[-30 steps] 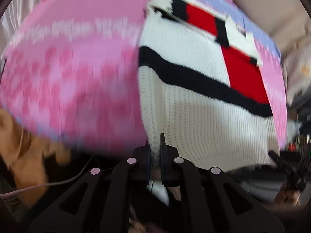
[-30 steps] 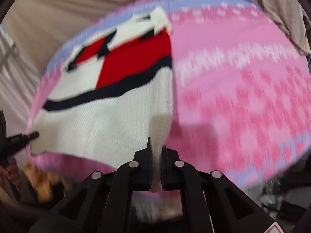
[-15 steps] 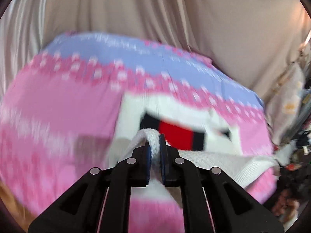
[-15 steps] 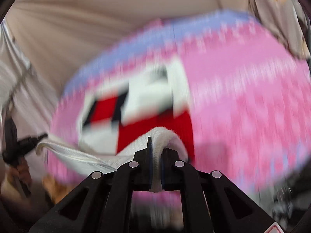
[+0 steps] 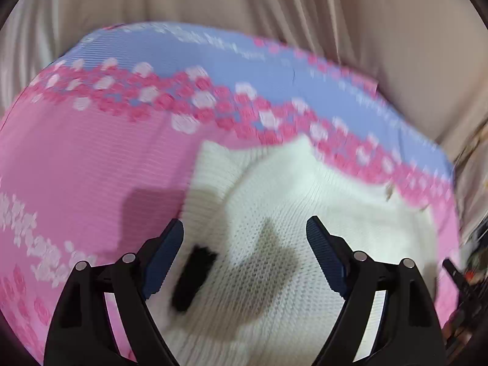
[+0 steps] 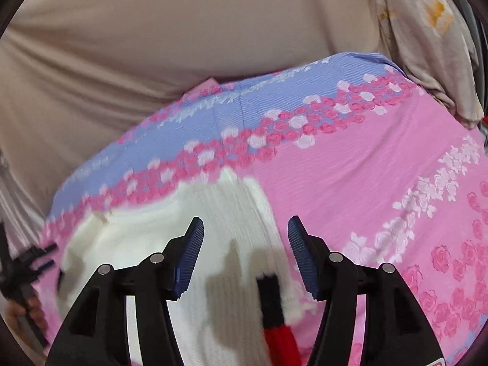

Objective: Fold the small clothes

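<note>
The white knitted sweater (image 5: 274, 213) with black and red bands, folded near the far edge of the pink-and-blue floral bedspread (image 5: 91, 167), could spring open or snag as the left gripper (image 5: 245, 228) and right gripper (image 6: 245, 228), their jaws just opened and empty above it, withdraw.

No legible text, label, brand name, number or sign appears in either wrist view. The bedsheet (image 6: 350, 183) carries only printed rose motifs, and the white knitted sweater (image 5: 289, 201) shows only plain colour blocks of black and red. A red-and-white mark at the lower right edge of the right wrist view is cut off by the frame and cannot be read.
</note>
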{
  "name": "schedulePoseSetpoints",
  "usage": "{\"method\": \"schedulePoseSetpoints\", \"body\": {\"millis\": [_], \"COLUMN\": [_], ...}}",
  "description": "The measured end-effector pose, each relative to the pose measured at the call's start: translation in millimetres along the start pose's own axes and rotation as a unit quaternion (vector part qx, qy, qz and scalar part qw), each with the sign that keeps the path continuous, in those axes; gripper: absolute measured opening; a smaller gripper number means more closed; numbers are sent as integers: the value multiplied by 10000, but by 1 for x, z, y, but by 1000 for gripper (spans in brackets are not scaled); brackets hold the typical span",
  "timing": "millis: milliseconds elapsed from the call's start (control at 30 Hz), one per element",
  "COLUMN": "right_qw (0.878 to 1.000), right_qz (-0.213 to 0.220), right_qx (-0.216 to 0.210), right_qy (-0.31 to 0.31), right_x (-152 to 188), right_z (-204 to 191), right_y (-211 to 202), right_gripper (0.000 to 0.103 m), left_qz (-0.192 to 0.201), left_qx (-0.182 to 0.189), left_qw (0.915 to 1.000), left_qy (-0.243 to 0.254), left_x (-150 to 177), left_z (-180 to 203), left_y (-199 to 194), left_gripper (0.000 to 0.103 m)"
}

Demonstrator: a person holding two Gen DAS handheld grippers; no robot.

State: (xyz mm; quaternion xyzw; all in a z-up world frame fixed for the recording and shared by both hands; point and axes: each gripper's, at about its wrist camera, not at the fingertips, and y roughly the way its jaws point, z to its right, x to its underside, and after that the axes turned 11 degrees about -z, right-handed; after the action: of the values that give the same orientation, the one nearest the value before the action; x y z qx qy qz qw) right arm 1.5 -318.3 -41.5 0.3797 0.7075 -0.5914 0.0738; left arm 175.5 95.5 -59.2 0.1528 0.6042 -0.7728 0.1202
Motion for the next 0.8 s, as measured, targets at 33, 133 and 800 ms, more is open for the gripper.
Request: {"method": "schedulePoseSetpoints", "body": {"millis": [33, 133, 800], "right_qw": [9997, 9988, 9981], "right_qz": [-166, -357, -569], "right_qx": [136, 331, -214], "right_qy": [-102, -45, 64], "right_x": [2, 2, -9], "right_z": [-2, -1, -2], "right_y": [11, 38, 36], "right_gripper": [57, 57, 7], "left_qz": [-84, -411, -27], "left_qx": [-69, -405, -336], "left_qw": [9999, 9982, 9984], "left_qy": [16, -181, -446], "left_x": [-2, -10, -15], "left_z": [3, 2, -20], "left_y": [8, 35, -4], "left_gripper": [80, 47, 7]}}
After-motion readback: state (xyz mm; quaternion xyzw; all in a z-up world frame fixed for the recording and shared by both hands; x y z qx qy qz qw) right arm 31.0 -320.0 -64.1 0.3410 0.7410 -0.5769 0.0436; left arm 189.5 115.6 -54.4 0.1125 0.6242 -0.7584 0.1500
